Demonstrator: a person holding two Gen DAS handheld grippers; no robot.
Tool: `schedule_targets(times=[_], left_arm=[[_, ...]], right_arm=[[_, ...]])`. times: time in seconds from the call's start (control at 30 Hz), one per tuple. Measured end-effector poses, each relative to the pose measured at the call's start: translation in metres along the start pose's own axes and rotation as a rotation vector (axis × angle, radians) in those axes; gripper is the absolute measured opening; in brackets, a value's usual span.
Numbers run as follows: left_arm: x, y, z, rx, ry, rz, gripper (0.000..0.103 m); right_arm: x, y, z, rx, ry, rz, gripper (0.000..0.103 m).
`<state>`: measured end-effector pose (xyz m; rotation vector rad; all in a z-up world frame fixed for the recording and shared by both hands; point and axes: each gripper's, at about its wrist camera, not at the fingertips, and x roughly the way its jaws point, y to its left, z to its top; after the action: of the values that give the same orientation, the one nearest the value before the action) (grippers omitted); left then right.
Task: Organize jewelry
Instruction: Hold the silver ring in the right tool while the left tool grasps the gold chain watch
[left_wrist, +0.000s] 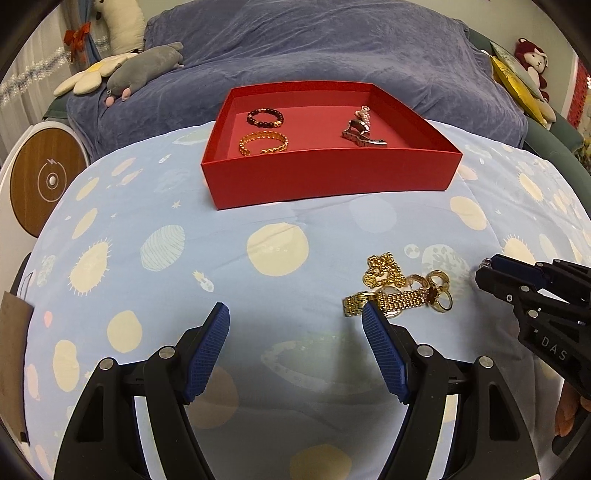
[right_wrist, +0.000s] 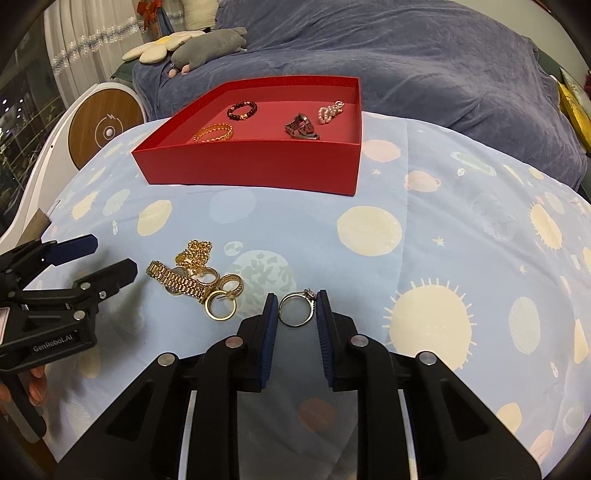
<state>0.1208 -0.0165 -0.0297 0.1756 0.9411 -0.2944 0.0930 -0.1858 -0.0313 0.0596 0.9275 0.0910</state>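
A red box (left_wrist: 325, 177) (right_wrist: 251, 166) stands on the planet-print bedspread (right_wrist: 369, 229). It holds a dark bead bracelet (left_wrist: 265, 117), a gold bracelet (left_wrist: 263, 143), a pearl piece (left_wrist: 364, 114) and a dark metal piece (left_wrist: 364, 134). Nearer lies a pile of gold jewelry (left_wrist: 399, 291) (right_wrist: 195, 280): a watch band, a chain and rings. My right gripper (right_wrist: 297, 299) (left_wrist: 487, 269) is shut on a ring with a stone (right_wrist: 286, 321), its pads against the band's two sides. Beside the pile, my left gripper (left_wrist: 295, 310) (right_wrist: 114, 254) stands open and holds nothing.
A crumpled dark blue blanket (left_wrist: 314, 48) lies behind the box, with a grey plush toy (left_wrist: 147, 66) and a flower cushion (left_wrist: 88, 75) at its far left. A round wooden disc (left_wrist: 44, 181) stands off the bed's left edge. A hand (right_wrist: 33, 387) grips the left tool.
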Motion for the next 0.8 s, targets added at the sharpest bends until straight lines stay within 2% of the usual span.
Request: schedule_targets(times=[0.27,0.47,0.63,0.73,0.8], left_arm=[[0.005,-0.022,-0.003,0.064,-0.001,-0.024,0.072],[0.016,-0.025,0.0,0.06,0.005,-0.075,0.071],[0.021,-0.03,0.001,0.07,0.002,-0.1,0.059],[0.019,-0.035,0.001,0.097,-0.005,-0.107,0.046],[0.018,-0.037,0.001,0.1,-0.005,-0.118,0.033]], right_arm=[[-0.005,-0.006,-0.004,0.012,0.007,0.008,0.021],[-0.009,-0.01,-0.004,0.027,0.004,0.021,0.021],[-0.01,-0.01,-0.004,0.029,0.006,0.026,0.02],[-0.01,-0.009,-0.006,0.027,0.01,0.027,0.021],[-0.01,-0.009,-0.006,0.026,0.012,0.026,0.02]])
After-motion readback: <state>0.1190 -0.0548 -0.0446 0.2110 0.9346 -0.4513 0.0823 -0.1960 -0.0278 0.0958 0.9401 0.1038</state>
